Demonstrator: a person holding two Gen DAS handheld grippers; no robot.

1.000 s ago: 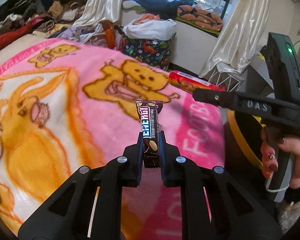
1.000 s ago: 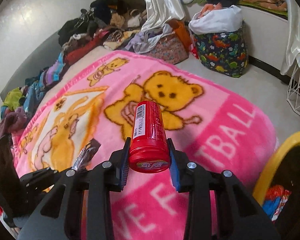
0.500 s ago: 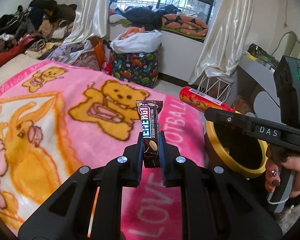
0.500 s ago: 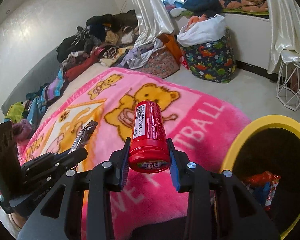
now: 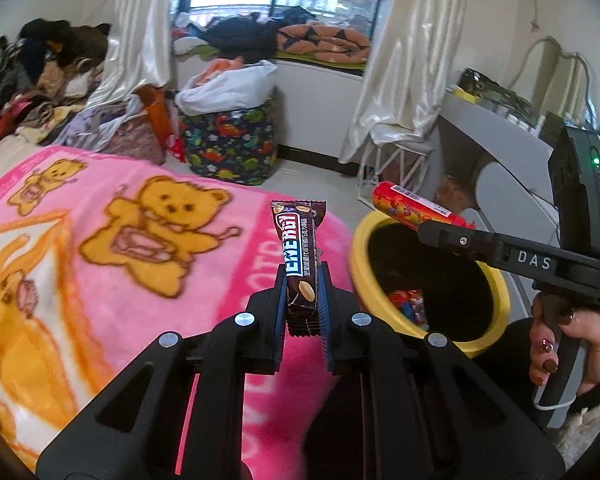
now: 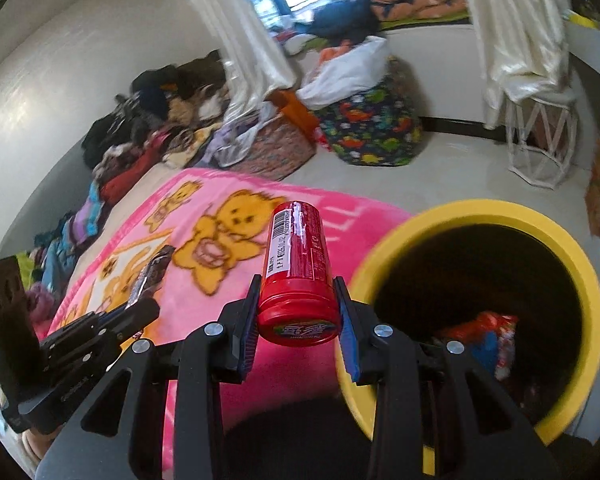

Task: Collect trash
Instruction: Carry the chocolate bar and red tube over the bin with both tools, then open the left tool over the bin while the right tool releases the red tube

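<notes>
My left gripper (image 5: 302, 304) is shut on a brown chocolate bar wrapper (image 5: 299, 252) that stands upright above the pink bear blanket (image 5: 100, 248). My right gripper (image 6: 298, 312) is shut on a red candy tube (image 6: 296, 268), held just left of the yellow trash bin (image 6: 580, 276). The left wrist view shows the same tube (image 5: 412, 210) over the bin's far rim (image 5: 360, 256), with the right gripper (image 5: 440, 232) and a hand (image 5: 556, 344) on its handle. Colourful wrappers (image 6: 488, 336) lie in the bin's dark inside. The left gripper (image 6: 140, 308) with the bar (image 6: 152, 276) shows at the right wrist view's lower left.
A dinosaur-print bag (image 5: 230, 144) with white cloth stands on the floor by the window. Piled clothes (image 6: 148, 128) run along the wall behind the bed. A white wire stand (image 6: 540, 136) sits under the curtain (image 5: 404, 52). A grey desk (image 5: 496, 140) is at the right.
Both grippers have swung right, away from the middle of the blanket, toward the yellow bin, which has come into fuller view. Each keeps its hold on its item.
</notes>
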